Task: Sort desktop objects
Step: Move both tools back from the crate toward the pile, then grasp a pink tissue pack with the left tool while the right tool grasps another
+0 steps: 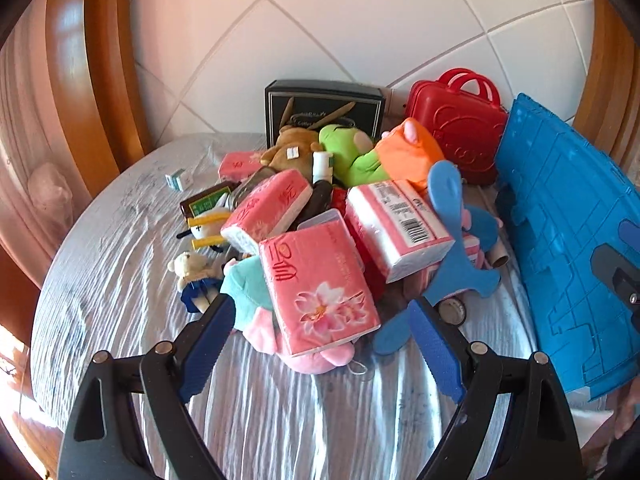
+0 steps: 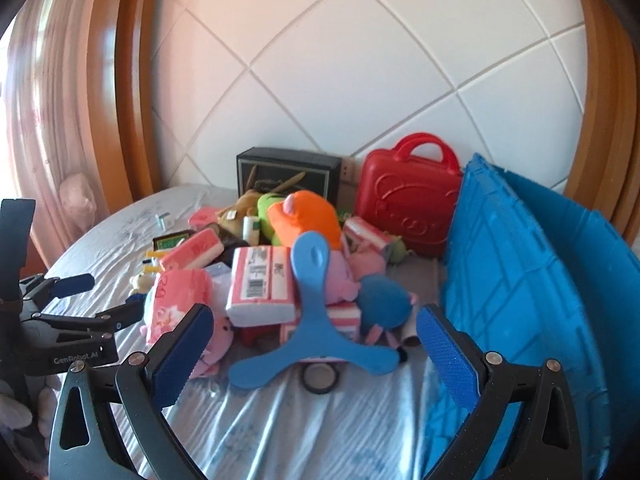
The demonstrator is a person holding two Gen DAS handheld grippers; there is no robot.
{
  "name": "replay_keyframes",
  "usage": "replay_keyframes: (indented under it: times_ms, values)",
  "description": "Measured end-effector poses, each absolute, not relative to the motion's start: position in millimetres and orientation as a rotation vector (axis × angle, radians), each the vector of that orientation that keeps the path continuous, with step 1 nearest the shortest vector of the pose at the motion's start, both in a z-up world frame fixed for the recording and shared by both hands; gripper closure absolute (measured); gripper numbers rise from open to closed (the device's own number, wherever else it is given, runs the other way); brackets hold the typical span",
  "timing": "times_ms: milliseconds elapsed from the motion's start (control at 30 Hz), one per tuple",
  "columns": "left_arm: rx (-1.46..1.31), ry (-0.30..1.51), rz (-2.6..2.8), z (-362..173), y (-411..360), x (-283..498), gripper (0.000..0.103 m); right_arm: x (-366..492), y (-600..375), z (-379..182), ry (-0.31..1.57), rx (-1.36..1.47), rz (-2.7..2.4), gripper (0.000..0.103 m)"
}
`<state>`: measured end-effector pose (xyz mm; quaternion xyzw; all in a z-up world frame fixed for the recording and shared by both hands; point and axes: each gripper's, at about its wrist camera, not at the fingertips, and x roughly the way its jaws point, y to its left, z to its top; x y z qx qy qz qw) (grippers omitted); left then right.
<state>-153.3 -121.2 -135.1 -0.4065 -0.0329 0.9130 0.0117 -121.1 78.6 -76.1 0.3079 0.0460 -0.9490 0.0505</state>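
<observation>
A heap of objects lies on a round table with a pale cloth. It holds pink tissue packs, plush toys in orange and green, a blue three-armed boomerang, and a small bear. My left gripper is open and empty, just in front of the nearest tissue pack. My right gripper is open and empty, its jaws either side of the boomerang's near end. The left gripper also shows in the right wrist view.
A blue plastic crate stands at the right. A red toy suitcase and a black box stand at the back by the tiled wall. A black ring lies near the boomerang.
</observation>
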Motion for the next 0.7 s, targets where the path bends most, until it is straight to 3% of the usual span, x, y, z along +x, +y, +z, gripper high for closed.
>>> replay_keyframes:
  times_ms: [500, 567, 700]
  values:
    - [-1.563, -0.198, 2.735, -221, -108, -228, 0.011, -199, 58, -142, 0.169, 1.167, -2.723, 0.0]
    - [-1.571, -0.22, 2.72, -228, -107, -236, 0.006, -210, 55, -149, 0.177, 1.181, -2.697, 0.0]
    - [-1.504, -0.15, 2.795, -225, -110, -241, 0.008, -233, 44, -168, 0.18, 1.235, -2.629, 0.0]
